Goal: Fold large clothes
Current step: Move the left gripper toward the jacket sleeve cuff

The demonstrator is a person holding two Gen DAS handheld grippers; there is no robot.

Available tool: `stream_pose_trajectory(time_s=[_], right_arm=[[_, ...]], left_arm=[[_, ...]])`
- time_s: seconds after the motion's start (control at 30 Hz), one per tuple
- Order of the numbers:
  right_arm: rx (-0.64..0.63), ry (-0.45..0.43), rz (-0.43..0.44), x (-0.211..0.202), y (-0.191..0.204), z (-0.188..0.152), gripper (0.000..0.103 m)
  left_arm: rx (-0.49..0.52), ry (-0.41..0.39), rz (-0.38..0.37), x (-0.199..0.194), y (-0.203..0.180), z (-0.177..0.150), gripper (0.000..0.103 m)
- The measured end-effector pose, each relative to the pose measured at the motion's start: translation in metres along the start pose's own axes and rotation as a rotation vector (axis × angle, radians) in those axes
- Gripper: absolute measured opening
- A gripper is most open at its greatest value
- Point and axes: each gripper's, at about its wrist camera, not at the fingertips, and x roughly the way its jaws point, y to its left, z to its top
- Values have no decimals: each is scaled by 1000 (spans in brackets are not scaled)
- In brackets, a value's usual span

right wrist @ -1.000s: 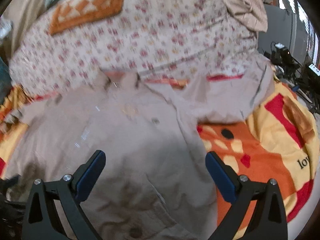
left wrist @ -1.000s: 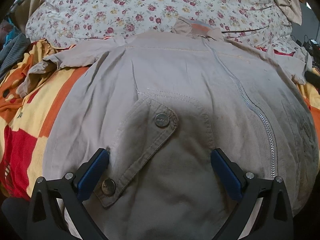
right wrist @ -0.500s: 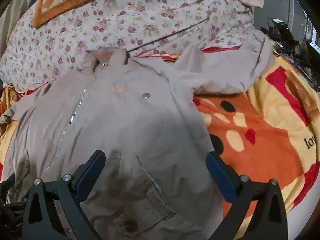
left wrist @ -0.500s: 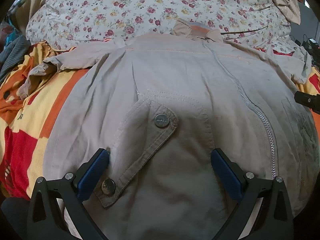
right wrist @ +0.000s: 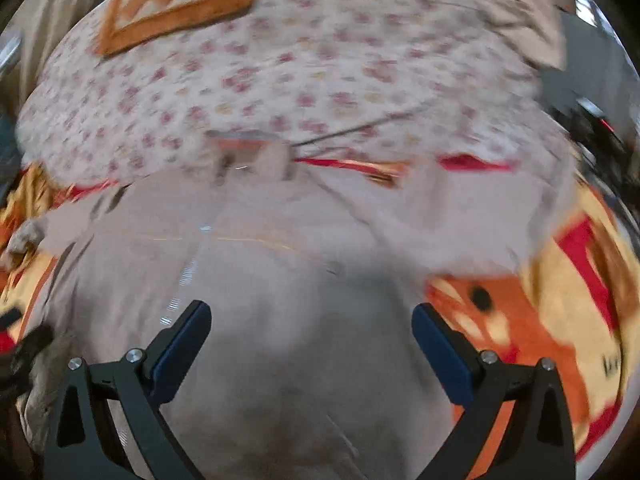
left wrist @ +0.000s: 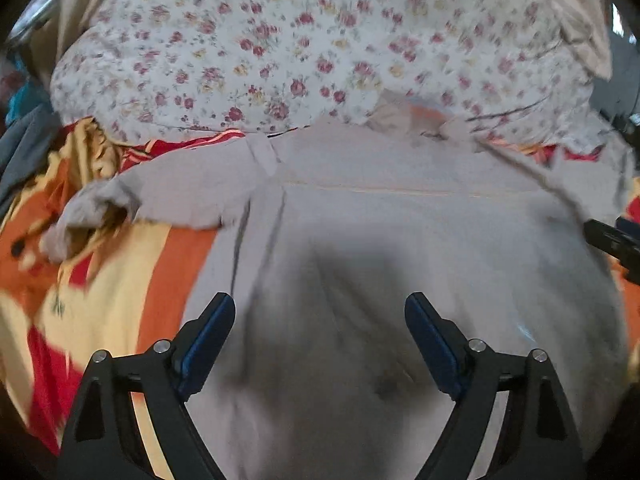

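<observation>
A large beige zip-front jacket [left wrist: 400, 220] lies spread flat on the bed, collar [left wrist: 408, 114] far from me, sleeves out to both sides. My left gripper [left wrist: 320, 320] is open and empty above its lower left part. My right gripper [right wrist: 312, 328] is open and empty above the jacket [right wrist: 280, 260] near its lower right part. The left sleeve [left wrist: 152, 196] lies crumpled on the blanket; the right sleeve [right wrist: 460, 220] stretches out to the right. The right gripper's tip shows at the right edge of the left wrist view [left wrist: 612, 240]. Both views are motion-blurred.
An orange, red and yellow blanket [left wrist: 80, 300] covers the bed under the jacket. A floral quilt [left wrist: 300, 52] is heaped behind the collar, with an orange patterned cushion [right wrist: 176, 4] on it. Dark equipment [right wrist: 592, 120] stands at the far right, off the bed.
Both grippers have moved forward up the jacket toward the collar, still open. The pocket flap and snaps have dropped out of the left view. The jacket has not moved.
</observation>
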Motion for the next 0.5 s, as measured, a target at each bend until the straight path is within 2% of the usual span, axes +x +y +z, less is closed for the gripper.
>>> stream_pose_trajectory(time_s=[0.13, 0.2, 0.37, 0.5], right_arm=[[-18, 34, 15, 35, 15, 14, 102], [-36, 24, 9, 47, 19, 6, 102], [-38, 131, -11, 72, 27, -8, 102], [-6, 115, 4, 72, 25, -14, 103]], left_arm=[[-17, 70, 20, 43, 5, 17, 77], [-50, 66, 19, 54, 7, 18, 77], [-61, 32, 40, 65, 4, 11, 82], [-76, 27, 36, 65, 4, 9, 85]])
